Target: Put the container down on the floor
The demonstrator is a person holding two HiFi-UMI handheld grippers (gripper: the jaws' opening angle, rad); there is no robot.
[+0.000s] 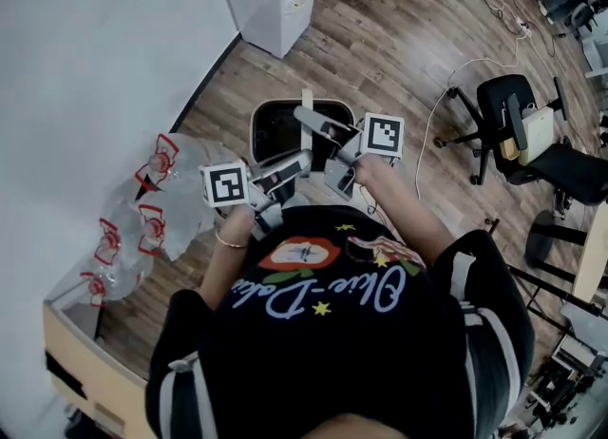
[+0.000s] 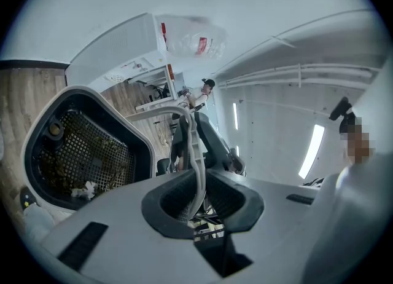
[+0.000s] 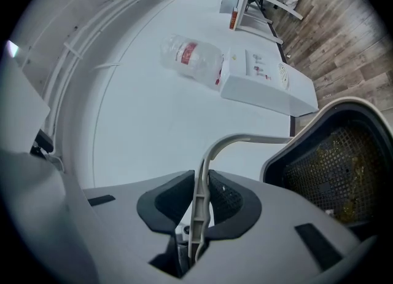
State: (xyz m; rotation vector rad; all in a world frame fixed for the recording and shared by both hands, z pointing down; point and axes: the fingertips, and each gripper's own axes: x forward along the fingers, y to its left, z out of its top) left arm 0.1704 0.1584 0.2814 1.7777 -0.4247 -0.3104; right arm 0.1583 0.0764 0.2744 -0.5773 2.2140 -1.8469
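The person's black printed shirt (image 1: 323, 333) fills the bottom of the head view. Just above it, both forearms reach towards the middle of the frame. The left hand-held gripper (image 1: 293, 165) and the right hand-held gripper (image 1: 318, 126) meet there over the container (image 1: 261, 114), a pale bin with a dark mesh basket inside. It sits above the wood floor (image 1: 380, 38); its base is hidden, so I cannot tell whether it touches the floor.

In the left gripper view, the left hand-held gripper (image 2: 199, 198) is clamped narrowly on the thin white handle (image 2: 194, 147), with the bin's rim (image 2: 142, 147) at the left. In the right gripper view, the right hand-held gripper (image 3: 199, 206) pinches the same handle (image 3: 245, 141), with the rim (image 3: 295, 149) at the right.

Clear water jugs (image 1: 142, 228) lie at the left by the white wall. An office chair (image 1: 513, 124) stands at the right.
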